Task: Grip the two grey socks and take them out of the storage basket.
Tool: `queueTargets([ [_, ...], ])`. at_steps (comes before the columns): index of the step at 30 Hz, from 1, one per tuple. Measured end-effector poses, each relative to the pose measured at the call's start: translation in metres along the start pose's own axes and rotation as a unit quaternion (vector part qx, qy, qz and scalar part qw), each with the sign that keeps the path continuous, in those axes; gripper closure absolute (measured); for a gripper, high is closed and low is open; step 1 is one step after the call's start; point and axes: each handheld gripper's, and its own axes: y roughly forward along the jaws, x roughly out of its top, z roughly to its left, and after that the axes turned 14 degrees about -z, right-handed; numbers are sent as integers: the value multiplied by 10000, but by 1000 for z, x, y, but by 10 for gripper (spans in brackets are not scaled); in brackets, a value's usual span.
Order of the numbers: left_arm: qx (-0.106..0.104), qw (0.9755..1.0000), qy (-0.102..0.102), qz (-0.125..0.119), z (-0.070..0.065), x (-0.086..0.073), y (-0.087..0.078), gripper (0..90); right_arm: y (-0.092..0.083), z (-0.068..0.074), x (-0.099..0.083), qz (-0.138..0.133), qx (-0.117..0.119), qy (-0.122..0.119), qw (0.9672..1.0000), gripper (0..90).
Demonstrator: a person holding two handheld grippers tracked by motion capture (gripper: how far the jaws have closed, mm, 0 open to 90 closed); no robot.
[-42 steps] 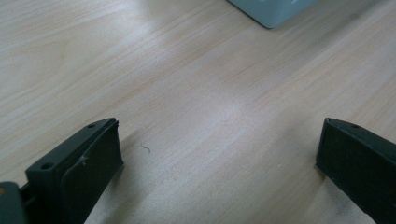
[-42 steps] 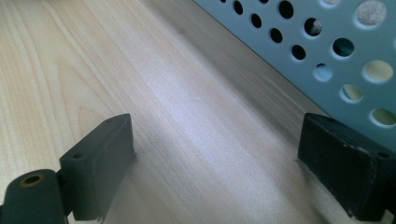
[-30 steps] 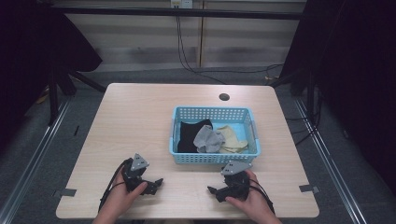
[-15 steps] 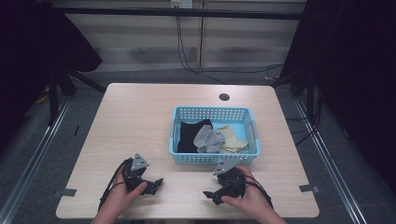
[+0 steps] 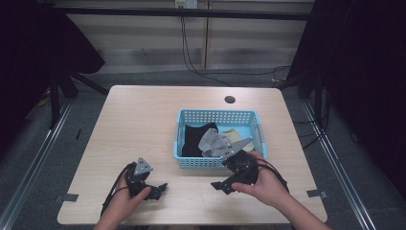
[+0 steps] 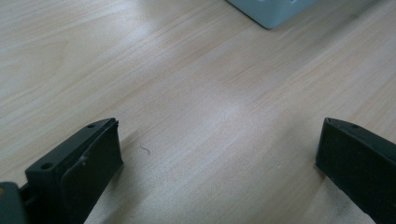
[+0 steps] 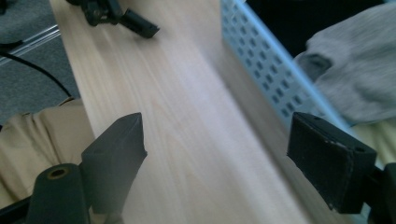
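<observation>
Right gripper (image 5: pixel 216 186) is hanging wide open w/ nothing in it, jaws closing a bit. Basket (image 5: pixel 218 162) is lying long side left-right, just beside it.

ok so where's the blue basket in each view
High view: the blue basket sits right of centre on the table, just beyond the right gripper.
Left gripper view: one pale corner of it at the top edge.
Right gripper view: its perforated wall runs down the upper right, with the grey cloth inside.
Shared landmark: the light wood table.
</observation>
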Motion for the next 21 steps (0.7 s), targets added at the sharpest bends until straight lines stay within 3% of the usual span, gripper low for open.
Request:
queueTargets([
  [4,-1,10000,0,1,0,0,0,0,-2,-8,11,-74,-117,-55,9999,186],
  [8,0,10000,1,0,0,0,0,0,1,-8,13,-128,-78,-40,9999,186],
  [13,-1,10000,-1,-2,0,0,0,0,2,-8,13,29,26,-146,9999,187],
  [18,0,10000,0,1,0,0,0,0,-7,-27,30,-173,-151,63,9997,194],
  [21,0,10000,-2,-2,0,0,0,0,-5,-42,38,30,-321,131,9994,205],
])
